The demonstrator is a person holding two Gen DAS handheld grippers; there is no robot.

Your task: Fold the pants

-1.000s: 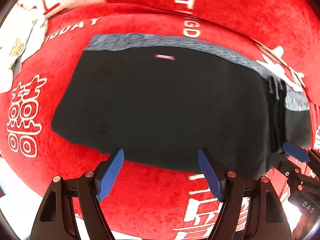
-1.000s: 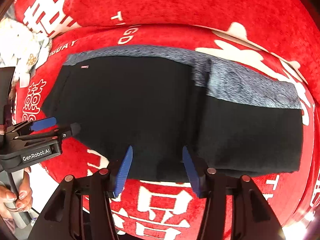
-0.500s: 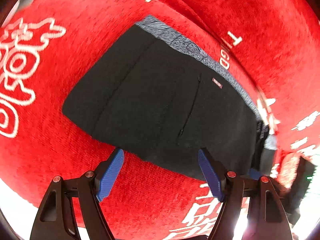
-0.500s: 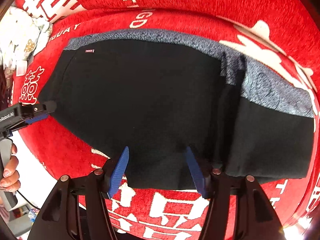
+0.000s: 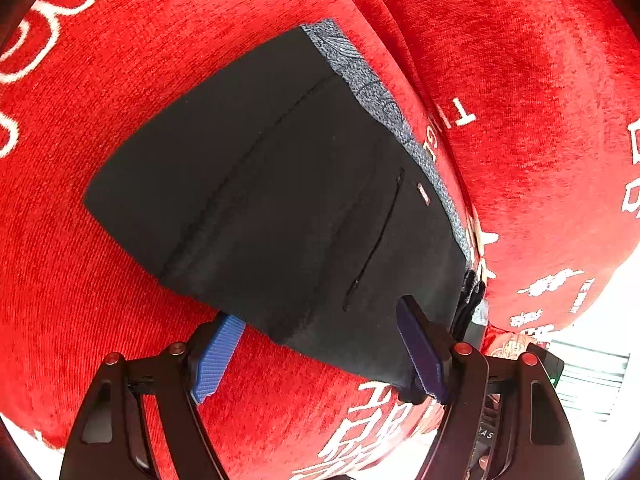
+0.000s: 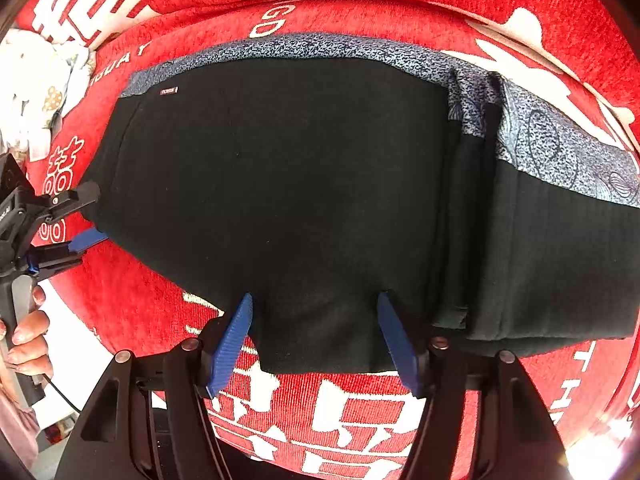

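Spread flat on a red sofa cover (image 6: 152,304), soft, limp black pants (image 6: 304,184) straddle both grippers: right gripper (image 6: 316,340), jaws just widening, brackets the near hem; left gripper (image 5: 320,354) gapes at a corner.

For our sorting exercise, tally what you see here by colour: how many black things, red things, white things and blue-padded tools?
Black: 1, the folded pants
Red: 1, the red cover with white lettering
White: 1, the crumpled white cloth
Blue-padded: 2, the left hand-held gripper and the right hand-held gripper
Total: 5
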